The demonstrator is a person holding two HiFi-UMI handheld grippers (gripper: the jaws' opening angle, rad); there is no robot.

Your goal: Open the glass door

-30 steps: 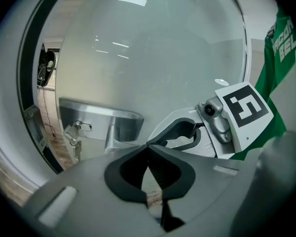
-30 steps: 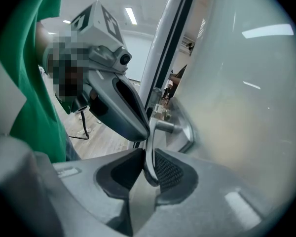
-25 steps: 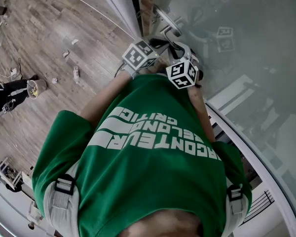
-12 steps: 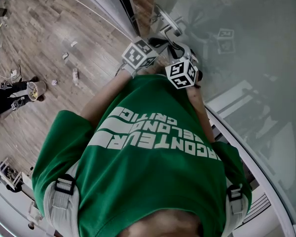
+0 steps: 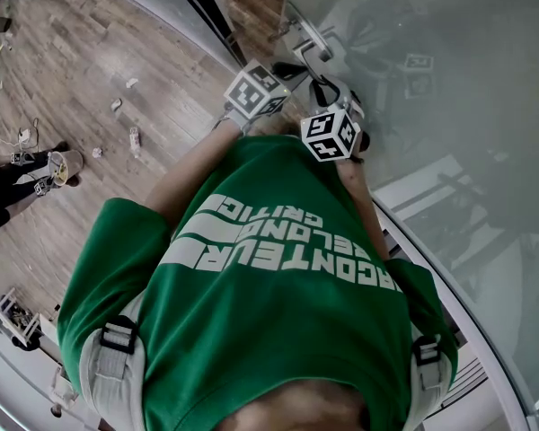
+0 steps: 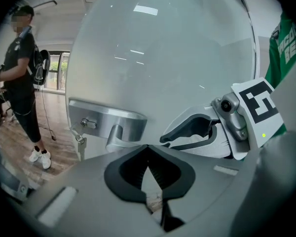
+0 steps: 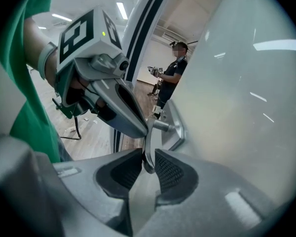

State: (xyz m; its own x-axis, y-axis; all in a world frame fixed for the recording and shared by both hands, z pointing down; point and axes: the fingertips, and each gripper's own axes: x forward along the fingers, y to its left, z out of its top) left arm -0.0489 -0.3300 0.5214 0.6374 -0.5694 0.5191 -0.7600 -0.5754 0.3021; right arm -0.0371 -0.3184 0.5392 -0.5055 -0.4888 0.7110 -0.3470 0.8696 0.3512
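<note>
The frosted glass door point(image 5: 431, 70) fills the right of the head view, and its metal lever handle point(image 5: 307, 41) sits near the door's edge. My right gripper point(image 7: 147, 164) is shut on the lever handle point(image 7: 149, 142), both pads pressing its bar. In the head view the right gripper point(image 5: 322, 77) reaches to the handle from below its marker cube. My left gripper point(image 6: 148, 149) is shut with nothing in it, its tips just under the handle plate point(image 6: 106, 122). A key point(image 6: 79, 143) hangs from the lock. The left gripper point(image 5: 292, 68) sits beside the right one.
The dark door frame point(image 5: 202, 3) runs along the door's open edge. Wooden floor point(image 5: 90, 61) with small scraps point(image 5: 126, 106) and a cup point(image 5: 65, 162) lies to the left. A person in dark clothes point(image 6: 22, 83) stands beyond the door, seen also as a person point(image 7: 170, 78).
The door has swung further from its frame and the gap at its edge has widened. Both grippers have moved with the handle, upward in the head view.
</note>
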